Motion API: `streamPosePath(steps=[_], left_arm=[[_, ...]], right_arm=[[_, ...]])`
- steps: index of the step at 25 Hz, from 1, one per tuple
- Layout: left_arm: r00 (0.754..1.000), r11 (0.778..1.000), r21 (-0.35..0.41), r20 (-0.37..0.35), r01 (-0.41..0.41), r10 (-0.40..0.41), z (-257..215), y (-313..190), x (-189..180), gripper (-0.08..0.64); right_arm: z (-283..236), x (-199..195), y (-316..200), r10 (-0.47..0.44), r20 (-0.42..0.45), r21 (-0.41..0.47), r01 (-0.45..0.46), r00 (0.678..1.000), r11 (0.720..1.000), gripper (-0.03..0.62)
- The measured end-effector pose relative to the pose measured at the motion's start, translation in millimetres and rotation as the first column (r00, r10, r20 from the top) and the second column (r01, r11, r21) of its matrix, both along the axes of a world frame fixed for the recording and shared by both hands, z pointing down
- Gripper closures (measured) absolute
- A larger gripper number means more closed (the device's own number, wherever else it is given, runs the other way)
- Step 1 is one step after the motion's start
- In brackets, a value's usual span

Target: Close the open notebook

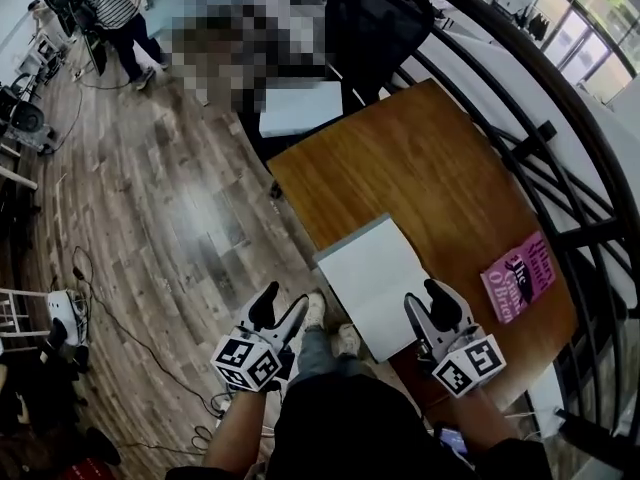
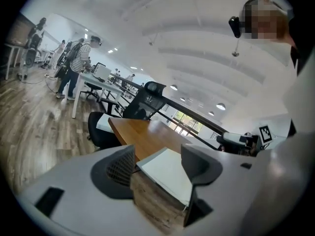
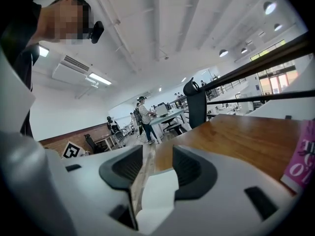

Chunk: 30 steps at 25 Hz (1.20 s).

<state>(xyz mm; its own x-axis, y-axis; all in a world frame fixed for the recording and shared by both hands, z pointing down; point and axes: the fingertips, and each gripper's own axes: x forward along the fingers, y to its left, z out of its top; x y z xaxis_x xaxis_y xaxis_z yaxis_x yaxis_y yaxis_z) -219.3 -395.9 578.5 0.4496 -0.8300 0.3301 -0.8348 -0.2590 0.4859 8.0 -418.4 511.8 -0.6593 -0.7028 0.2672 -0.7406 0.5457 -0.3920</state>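
Looking down, I see my left gripper off the table's near-left corner, over the wood floor, jaws apart with nothing between the pads. My right gripper sits at the notebook's near right edge, jaws also apart, with a white corner of page low in the gap but not pinched. The notebook lies white page up on the near-left corner of the wooden table, a pink book well to its right, and a black chair stands beyond the far end.

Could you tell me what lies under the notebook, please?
The notebook lies on the wooden table; whether anything else is beneath cannot be seen: it covers that spot.
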Motion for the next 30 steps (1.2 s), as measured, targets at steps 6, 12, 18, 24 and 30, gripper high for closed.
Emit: streamPosePath(steps=[6, 12, 18, 24, 30], left_arm=[[0.998, 0.996, -0.079, -0.043, -0.053, 0.049, 31, -19, 12, 0.262], [0.985, 0.983, -0.173, -0.171, -0.056, 0.026, 66, -32, 20, 0.262], [0.964, 0.959, -0.273, -0.267, -0.072, -0.004, 100, -39, 34, 0.262], [0.948, 0.939, -0.327, -0.318, -0.107, -0.003, 123, -42, 47, 0.262], [0.930, 0.926, -0.351, -0.367, -0.136, -0.003, 142, -52, 56, 0.265]], right_arm=[[7, 14, -6, 0.054, -0.017, -0.032, -0.055, 0.998, 0.998, 0.405], [19, 13, -5, 0.064, -0.030, -0.071, -0.066, 0.997, 0.995, 0.407], [33, 17, 2, 0.085, -0.028, -0.130, -0.088, 0.996, 0.988, 0.407], [38, 12, 0, 0.084, -0.024, -0.143, -0.087, 0.996, 0.986, 0.407], [49, 14, -6, 0.097, -0.016, -0.155, -0.098, 0.995, 0.983, 0.408]])
